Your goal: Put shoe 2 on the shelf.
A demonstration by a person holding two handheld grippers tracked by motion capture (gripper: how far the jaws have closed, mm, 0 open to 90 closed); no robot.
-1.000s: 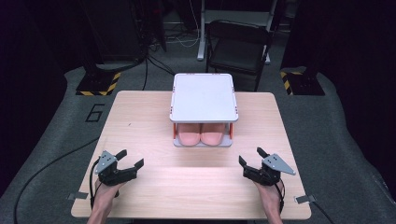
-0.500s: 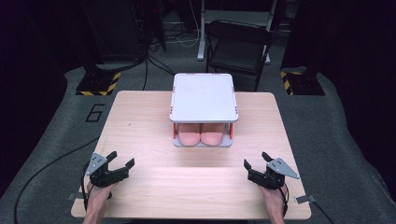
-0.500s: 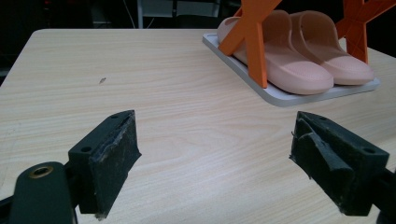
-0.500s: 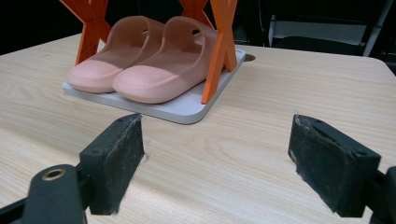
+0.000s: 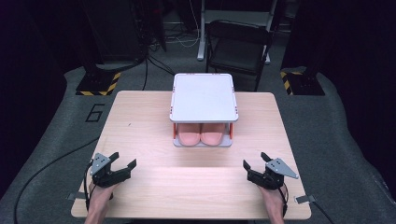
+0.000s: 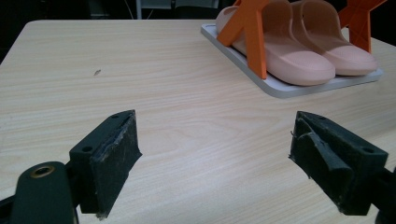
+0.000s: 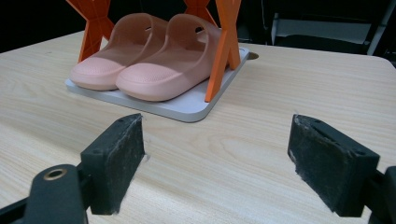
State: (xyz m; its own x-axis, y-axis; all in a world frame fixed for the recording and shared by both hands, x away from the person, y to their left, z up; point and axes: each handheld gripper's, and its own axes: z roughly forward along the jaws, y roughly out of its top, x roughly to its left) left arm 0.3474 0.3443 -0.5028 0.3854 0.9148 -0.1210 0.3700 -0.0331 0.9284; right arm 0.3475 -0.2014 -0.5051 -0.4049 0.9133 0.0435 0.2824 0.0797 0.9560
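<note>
A small two-level rack (image 5: 203,97) with white shelves and orange legs stands at the middle of the wooden table (image 5: 140,121). A pair of pink slippers (image 5: 201,136) lies on its lower shelf, toes toward me. My left gripper (image 5: 122,161) rests near the front left corner, open and holding nothing. Near the front right, my right gripper (image 5: 254,161) is open too, nothing between its pads. In the left gripper view the slippers (image 6: 299,51) lie ahead to the right; in the right gripper view the slippers (image 7: 154,60) lie ahead to the left.
The rack's top shelf is bare. A black folding chair (image 5: 238,42) stands on the floor behind the table. Black stands with yellow-striped bases (image 5: 95,84) flank the far corners. Cables trail over the floor at left.
Both grippers drew back toward the table's front edge and outward; the left one went farther left. Both stayed open.
</note>
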